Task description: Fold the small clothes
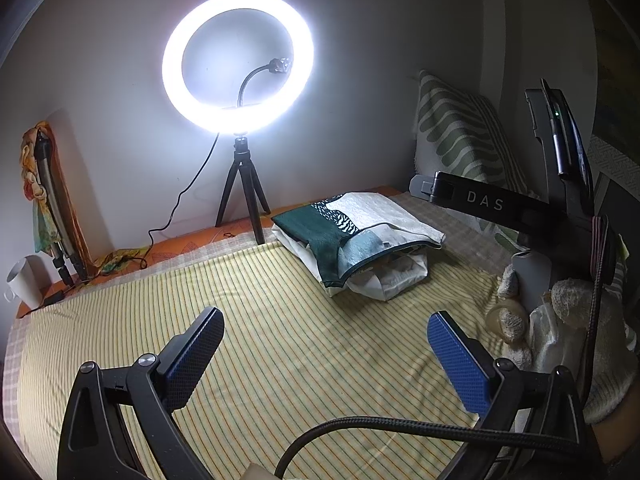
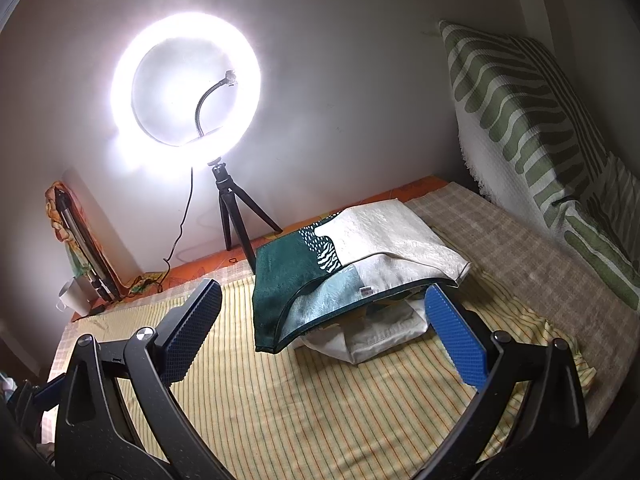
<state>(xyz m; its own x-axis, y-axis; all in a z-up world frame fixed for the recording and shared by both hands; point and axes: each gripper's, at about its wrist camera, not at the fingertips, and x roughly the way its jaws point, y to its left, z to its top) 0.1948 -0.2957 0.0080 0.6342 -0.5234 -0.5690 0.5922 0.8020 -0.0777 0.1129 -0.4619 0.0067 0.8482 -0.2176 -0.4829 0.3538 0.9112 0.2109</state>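
A stack of folded small clothes point(image 1: 356, 236) lies on the yellow striped sheet point(image 1: 256, 320), toward the back right. Its top piece is dark green, teal and cream point(image 2: 360, 256), with white folded pieces point(image 2: 372, 340) under it. My left gripper point(image 1: 326, 316) is open over bare sheet, short of the stack and holding nothing. My right gripper point(image 2: 323, 288) is open too. Its blue-padded finger point(image 2: 456, 340) is close beside the stack's front right corner, and the other finger point(image 2: 192, 328) stands off to the stack's left. The right gripper's black housing point(image 1: 500, 204) shows in the left wrist view.
A lit ring light on a small tripod point(image 1: 240, 184) stands against the back wall, its cable point(image 1: 172, 216) trailing left. A green-patterned pillow point(image 2: 532, 128) leans at the right. A white mug point(image 1: 26, 280) sits at the far left edge. My own cable point(image 1: 400, 428) crosses the foreground.
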